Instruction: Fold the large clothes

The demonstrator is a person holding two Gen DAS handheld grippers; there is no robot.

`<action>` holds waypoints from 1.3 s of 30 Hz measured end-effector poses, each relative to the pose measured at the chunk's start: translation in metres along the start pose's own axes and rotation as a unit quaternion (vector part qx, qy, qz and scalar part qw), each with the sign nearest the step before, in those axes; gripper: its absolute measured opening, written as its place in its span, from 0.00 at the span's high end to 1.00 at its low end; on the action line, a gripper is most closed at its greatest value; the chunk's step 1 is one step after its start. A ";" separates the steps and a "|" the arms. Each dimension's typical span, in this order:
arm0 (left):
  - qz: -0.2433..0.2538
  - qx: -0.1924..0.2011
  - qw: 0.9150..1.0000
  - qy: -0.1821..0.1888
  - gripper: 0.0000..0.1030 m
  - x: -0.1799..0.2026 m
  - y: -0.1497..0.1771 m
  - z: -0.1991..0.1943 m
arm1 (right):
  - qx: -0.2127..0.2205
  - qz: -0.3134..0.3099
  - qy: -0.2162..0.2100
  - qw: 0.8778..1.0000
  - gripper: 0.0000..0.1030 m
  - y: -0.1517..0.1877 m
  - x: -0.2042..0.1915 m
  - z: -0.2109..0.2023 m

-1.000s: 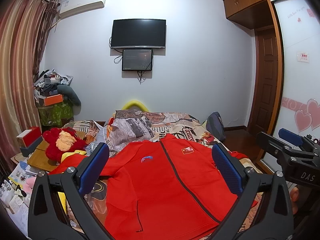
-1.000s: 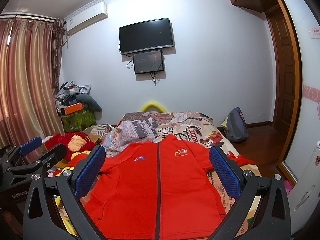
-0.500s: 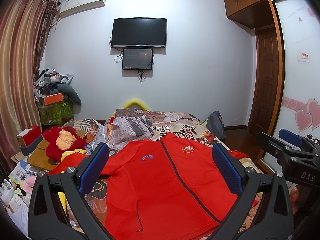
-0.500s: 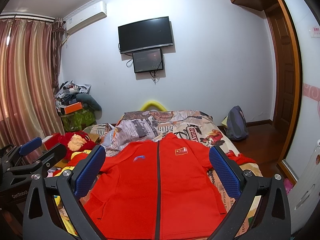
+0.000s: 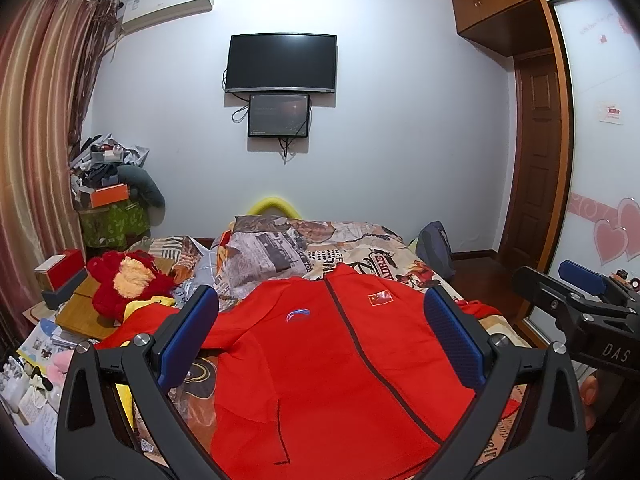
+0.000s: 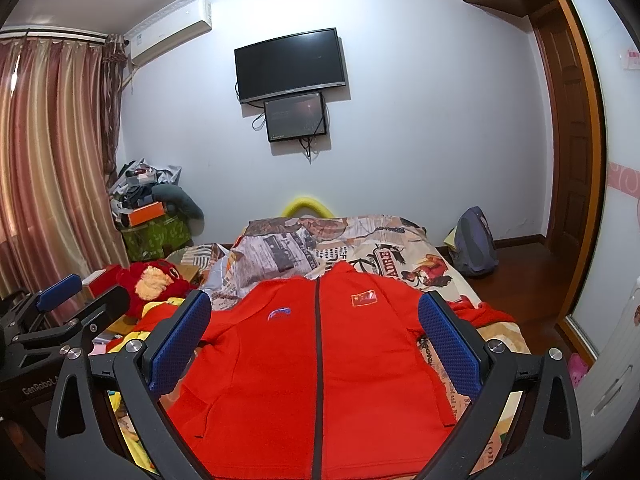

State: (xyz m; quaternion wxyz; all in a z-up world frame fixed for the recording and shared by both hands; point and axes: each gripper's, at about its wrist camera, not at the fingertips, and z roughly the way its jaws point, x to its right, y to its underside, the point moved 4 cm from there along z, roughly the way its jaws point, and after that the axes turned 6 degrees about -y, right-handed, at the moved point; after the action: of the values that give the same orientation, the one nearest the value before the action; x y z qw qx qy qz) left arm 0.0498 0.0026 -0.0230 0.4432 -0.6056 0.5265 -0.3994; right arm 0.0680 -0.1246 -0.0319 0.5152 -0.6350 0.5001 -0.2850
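A red zip-up jacket (image 5: pixel 332 368) lies flat and face up on the bed, collar toward the far wall; it also shows in the right wrist view (image 6: pixel 320 360). Its sleeves spread out to both sides. My left gripper (image 5: pixel 322 312) is open and empty, held above the jacket's near part. My right gripper (image 6: pixel 316 308) is open and empty, also above the jacket. The right gripper shows at the right edge of the left wrist view (image 5: pixel 576 304), and the left gripper at the left edge of the right wrist view (image 6: pixel 60 320).
The bed (image 5: pixel 360 240) has a newspaper-print cover with a folded quilt (image 5: pixel 264 256) beyond the jacket. A red plush toy (image 5: pixel 124 280) and cluttered low table stand left. A backpack (image 6: pixel 474 248) sits on the floor right. A wardrobe (image 5: pixel 600 160) is at the right.
Both views have shifted very slightly; the jacket and both open grippers stay as they were.
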 end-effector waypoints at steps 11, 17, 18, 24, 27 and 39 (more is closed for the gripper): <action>0.000 -0.007 1.000 -0.019 0.00 -0.023 -0.002 0.033 | -0.018 -0.009 0.006 1.000 0.00 -0.005 -0.001 0.033; -0.006 -0.018 0.998 -0.059 0.00 -0.062 -0.004 0.077 | -0.035 -0.011 -0.002 0.999 0.00 -0.010 -0.001 0.078; -0.009 -0.022 0.998 -0.063 0.00 -0.069 -0.003 0.084 | -0.041 -0.009 -0.005 0.999 0.00 -0.011 0.000 0.087; -0.054 -0.100 0.991 -0.073 0.00 -0.134 0.011 0.148 | -0.068 0.020 -0.014 0.997 0.00 -0.011 0.008 0.131; -0.085 -0.141 0.983 -0.087 0.00 -0.175 0.024 0.179 | -0.094 0.025 -0.009 0.995 0.00 -0.011 0.012 0.157; -0.230 -0.281 0.930 -0.044 0.00 -0.300 0.095 0.263 | -0.241 0.010 0.011 0.971 0.00 0.035 0.028 0.256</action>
State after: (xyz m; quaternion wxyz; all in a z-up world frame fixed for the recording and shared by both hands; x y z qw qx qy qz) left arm 0.2348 0.3254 -0.1950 0.1733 -0.8273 0.4432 -0.2987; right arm 0.2904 -0.0549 -0.1479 0.3448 -0.7321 0.5659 -0.1578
